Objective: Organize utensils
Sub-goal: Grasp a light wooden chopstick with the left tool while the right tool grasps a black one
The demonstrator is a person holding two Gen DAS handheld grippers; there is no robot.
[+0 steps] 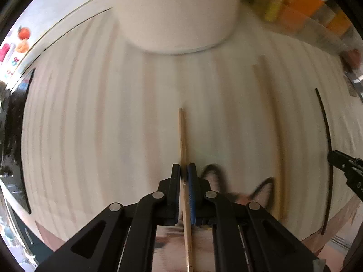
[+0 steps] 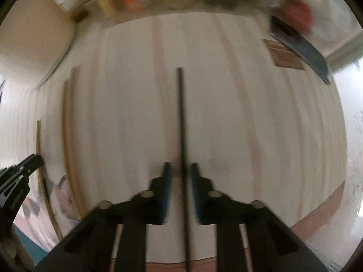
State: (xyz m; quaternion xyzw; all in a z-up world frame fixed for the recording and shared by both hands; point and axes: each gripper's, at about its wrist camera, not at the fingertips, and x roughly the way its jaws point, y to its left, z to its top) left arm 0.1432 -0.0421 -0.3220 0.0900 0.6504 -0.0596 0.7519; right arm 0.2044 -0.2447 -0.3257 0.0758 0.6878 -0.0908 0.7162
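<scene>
The pale striped counter [image 1: 90,124] carries everything, and the largest thing on it is a white cylindrical container [image 1: 177,15] standing straight ahead of the left claw; its mouth is out of view, so what it holds cannot be told. It looks like the likely holder for the sticks, which would explain why they are pointed toward it. At the counter's far edge a blurred row of orange and yellow containers [image 1: 301,4] stands, contents unreadable.

Two light wooden chopsticks [image 1: 270,136] lie side by side on the counter, between the two claws.

The left claw [image 1: 184,172] is pressed together on a light wooden chopstick [image 1: 182,136], gripped lengthwise so its tip aims at the white container.

The right claw [image 2: 181,172] stands spread, with a dark chopstick [image 2: 181,117] running along the gap between the jaws, apparently touching neither; it seems lined up for a lengthwise pinch.
</scene>
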